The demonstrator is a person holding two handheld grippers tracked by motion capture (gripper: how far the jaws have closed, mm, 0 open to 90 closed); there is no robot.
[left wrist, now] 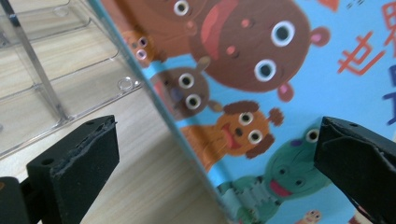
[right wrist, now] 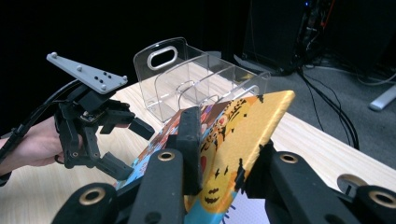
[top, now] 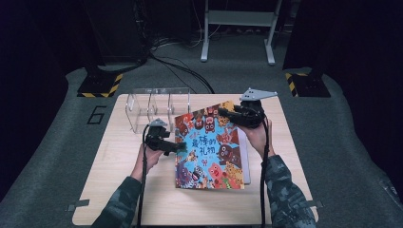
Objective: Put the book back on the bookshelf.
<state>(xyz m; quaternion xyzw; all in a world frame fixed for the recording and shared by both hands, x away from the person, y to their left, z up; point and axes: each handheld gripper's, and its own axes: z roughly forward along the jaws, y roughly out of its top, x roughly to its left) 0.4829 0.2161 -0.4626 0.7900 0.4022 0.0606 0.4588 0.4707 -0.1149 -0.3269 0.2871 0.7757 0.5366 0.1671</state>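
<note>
Picture book (top: 209,147) is held tilted above the middle of the worktop (top: 119,190), its near edge apparently still resting on the wood and its far edge raised toward the far edge of the worktop. The right gripper (top: 227,113) is clamped on the book's far right corner, as seen in the right gripper view, where the 2 black pads pinch the yellow corner of the cover (right wrist: 243,126). The left gripper (top: 183,147) stands with its jaws apart, straddling the book's left edge without pressing on it; in the left gripper view the cover (left wrist: 261,93) passes between the 2 pads with a clear gap on each side.

Since the whole weight is carried by 1 corner pinch, the glossy cover could slide out of the pads, or the book could swing about that corner and drop flat. If the left gripper is closed off-centre, the edge could be pushed sideways and the cover bent or the pages fanned open. A white sheet (top: 244,161) lies under the book's right side and could be dragged along by it. The clear plastic rack (top: 157,107) stands just beyond the book near the far left corner of the worktop; a hurried lift could knock it over or shove it back, as it is judged to be light
</note>
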